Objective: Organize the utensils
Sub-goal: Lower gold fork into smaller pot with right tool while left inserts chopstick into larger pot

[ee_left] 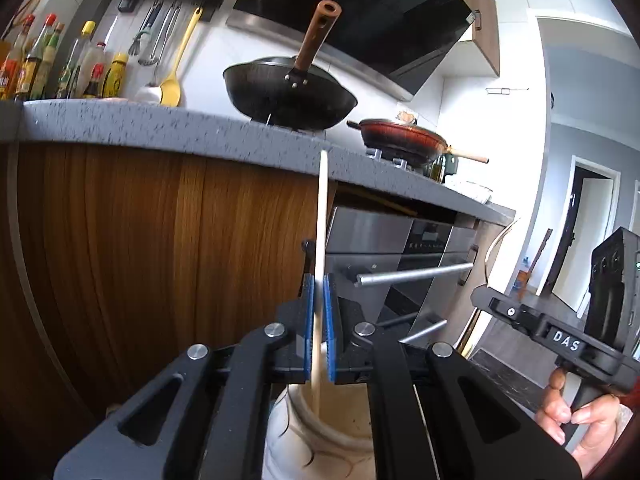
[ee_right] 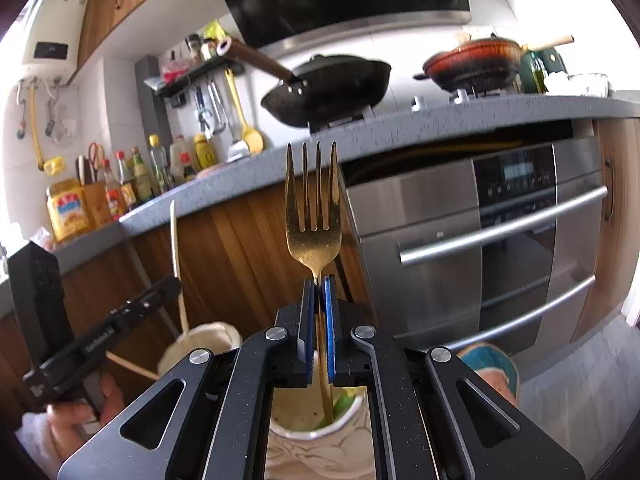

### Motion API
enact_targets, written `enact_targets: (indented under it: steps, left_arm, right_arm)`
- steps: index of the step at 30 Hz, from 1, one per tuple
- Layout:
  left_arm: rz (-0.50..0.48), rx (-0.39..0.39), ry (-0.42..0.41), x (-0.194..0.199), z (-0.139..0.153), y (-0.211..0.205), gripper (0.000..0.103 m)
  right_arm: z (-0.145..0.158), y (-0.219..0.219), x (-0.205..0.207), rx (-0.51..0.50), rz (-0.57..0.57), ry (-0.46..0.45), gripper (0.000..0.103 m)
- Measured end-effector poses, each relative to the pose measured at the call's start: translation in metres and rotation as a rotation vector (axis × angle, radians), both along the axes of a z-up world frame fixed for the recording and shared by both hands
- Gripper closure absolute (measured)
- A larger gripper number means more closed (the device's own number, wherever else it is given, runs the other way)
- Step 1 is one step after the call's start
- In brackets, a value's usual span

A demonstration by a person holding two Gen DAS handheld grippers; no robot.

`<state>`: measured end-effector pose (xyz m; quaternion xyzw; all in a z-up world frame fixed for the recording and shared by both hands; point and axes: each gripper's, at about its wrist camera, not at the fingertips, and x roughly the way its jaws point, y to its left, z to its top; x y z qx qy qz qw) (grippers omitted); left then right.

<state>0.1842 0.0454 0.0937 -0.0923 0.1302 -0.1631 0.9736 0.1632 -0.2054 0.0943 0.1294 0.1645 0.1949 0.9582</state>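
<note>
Fork (ee_right: 313, 216): glossy gold metal; spatula (ee_left: 321, 240): pale matt wood; oven (ee_right: 480, 240): brushed steel; counter (ee_right: 400, 128): speckled grey stone; cabinet (ee_left: 160, 220): wood grain.

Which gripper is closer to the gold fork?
Right. The right gripper is shut on the gold fork, tines pointing up. The left gripper is off to the side, holding a pale flat utensil above a white cup.

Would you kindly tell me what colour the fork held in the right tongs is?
Gold; the fork shows best in the right wrist view.
</note>
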Motion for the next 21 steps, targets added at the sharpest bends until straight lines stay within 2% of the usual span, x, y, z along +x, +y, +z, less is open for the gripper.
enact_targets:
  steps: [9,12,14,17,19,21]
  left_arm:
    - [-0.003,0.013,0.020,-0.004,-0.005,0.003,0.096]
    - [0.013,0.034,0.022,-0.009,-0.006,0.003,0.083]
    - [0.021,0.038,0.018,-0.014,-0.006,0.006,0.067]
    - [0.033,0.053,0.017,-0.021,-0.007,0.009,0.058]
    - [0.041,0.063,0.028,-0.024,-0.010,0.011,0.054]
    - [0.055,0.063,0.043,-0.025,-0.011,0.015,0.048]
  right_arm:
    - [-0.020,0.004,0.008,-0.023,-0.008,0.063,0.097]
    - [-0.024,0.003,0.009,-0.021,-0.004,0.070,0.097]
    - [-0.024,0.004,0.009,-0.031,-0.004,0.069,0.097]
    - [-0.023,0.004,0.009,-0.037,-0.007,0.071,0.097]
    - [-0.023,0.004,0.009,-0.034,-0.004,0.071,0.093]
    - [-0.020,0.003,0.006,-0.026,-0.016,0.065,0.071]
